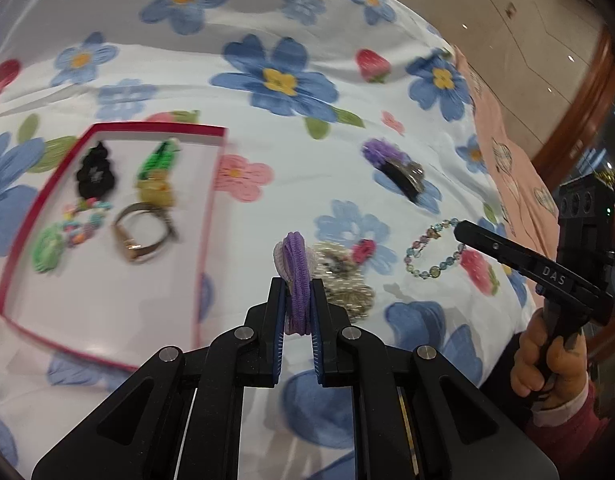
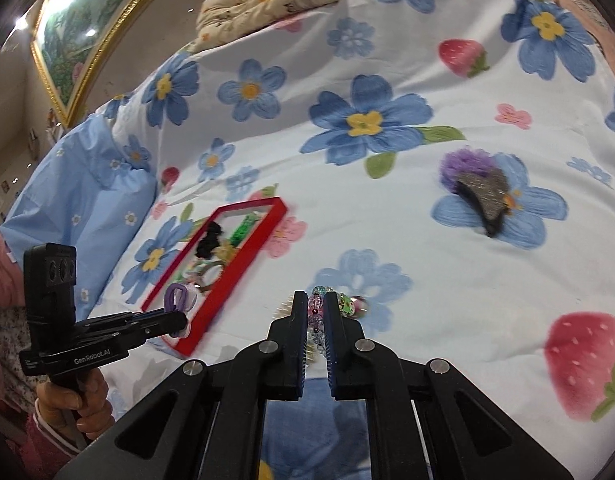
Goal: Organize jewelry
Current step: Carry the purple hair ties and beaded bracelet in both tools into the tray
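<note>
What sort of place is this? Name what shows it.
Probably a bedroom: the work is done on a bed. A flower-and-strawberry quilt covers the surface, a blue pillow lies at its edge, and a gilt-framed painting hangs on the wall behind.

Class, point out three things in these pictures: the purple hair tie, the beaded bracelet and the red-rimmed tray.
purple hair tie (image 1: pixel 299 280), left wrist view, on its purple band.
beaded bracelet (image 1: pixel 427 236), left wrist view, on its upper beads.
red-rimmed tray (image 1: pixel 211 216), left wrist view, on its right rim.
</note>
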Motion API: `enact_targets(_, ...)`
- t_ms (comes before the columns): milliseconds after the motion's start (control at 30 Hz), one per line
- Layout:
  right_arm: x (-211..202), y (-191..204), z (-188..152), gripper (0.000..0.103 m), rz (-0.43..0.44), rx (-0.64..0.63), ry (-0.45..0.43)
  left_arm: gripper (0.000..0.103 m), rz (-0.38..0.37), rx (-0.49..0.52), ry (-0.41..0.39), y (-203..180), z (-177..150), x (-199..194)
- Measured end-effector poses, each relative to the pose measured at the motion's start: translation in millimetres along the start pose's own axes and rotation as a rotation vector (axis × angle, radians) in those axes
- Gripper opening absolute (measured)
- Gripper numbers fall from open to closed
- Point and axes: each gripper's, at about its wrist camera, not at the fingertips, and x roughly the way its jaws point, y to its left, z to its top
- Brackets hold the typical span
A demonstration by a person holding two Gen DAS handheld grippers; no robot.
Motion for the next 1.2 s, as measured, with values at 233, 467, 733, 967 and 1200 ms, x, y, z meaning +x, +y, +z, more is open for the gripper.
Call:
enact_targets(233,18,34,4,0.007,0.058,-0.052,0.022,0.01,0.042,-0.065,-0.044,38,-4,-24)
enact_targets(467,40,74,10,0.007,0.116,-0.115,0.048,0.01,0.083,-0.119,-0.073,70,-7,-42)
enact_targets(733,68,115,18,0.007,0.193,-0.156,0.07,0.01,0.129,-0.166,-0.088,102,-9,-54)
enact_targets(967,90,150,21,0.007,0.251,-0.201,0.092,0.01,0.162,-0.198,-0.082,127,-10,-55)
enact_targets(1200,117,176,20,0.007,0.292,-0.226,0.128,0.01,0.198,-0.207,-0.07,145,-10,-51)
